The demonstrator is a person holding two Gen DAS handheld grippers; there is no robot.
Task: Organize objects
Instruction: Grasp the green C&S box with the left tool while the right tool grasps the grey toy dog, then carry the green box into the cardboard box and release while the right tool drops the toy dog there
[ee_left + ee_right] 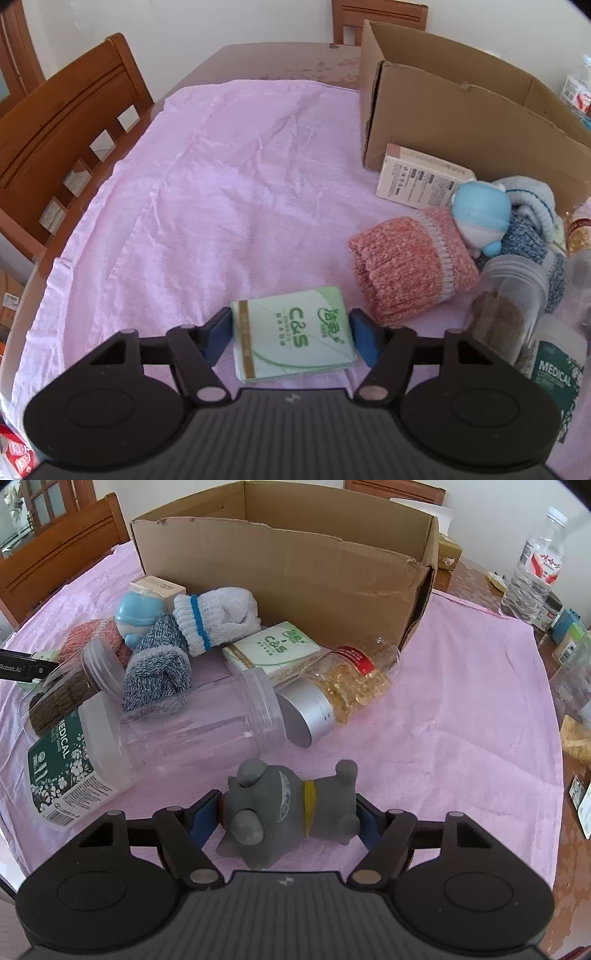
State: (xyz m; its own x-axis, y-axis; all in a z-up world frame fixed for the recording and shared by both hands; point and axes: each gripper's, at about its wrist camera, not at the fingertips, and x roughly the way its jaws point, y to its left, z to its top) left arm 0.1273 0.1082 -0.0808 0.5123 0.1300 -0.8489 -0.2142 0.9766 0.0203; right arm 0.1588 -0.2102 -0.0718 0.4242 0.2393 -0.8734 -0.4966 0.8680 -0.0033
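My left gripper [291, 332] is shut on a green tissue pack [293, 334] that lies on the pink cloth [203, 184]. My right gripper [286, 814] is shut on a grey toy animal [288, 808] lying on its side on the cloth. An open cardboard box [295, 565] stands behind the pile; it also shows in the left wrist view [461, 122]. The pile holds a pink sock roll [410, 266], a blue doll [480, 218], a grey-blue sock roll [159, 672], a white sock roll [218, 616], a second tissue pack [271, 650], a capsule bottle [347, 686] and a clear jar [207, 727].
A medical cotton jar [70, 764] and a jar of brown pieces [506, 306] lie at the pile's near-left side. A small white carton [417, 177] leans by the box. A water bottle [535, 572] and small items stand on the bare table right. Wooden chairs [62, 122] flank the table.
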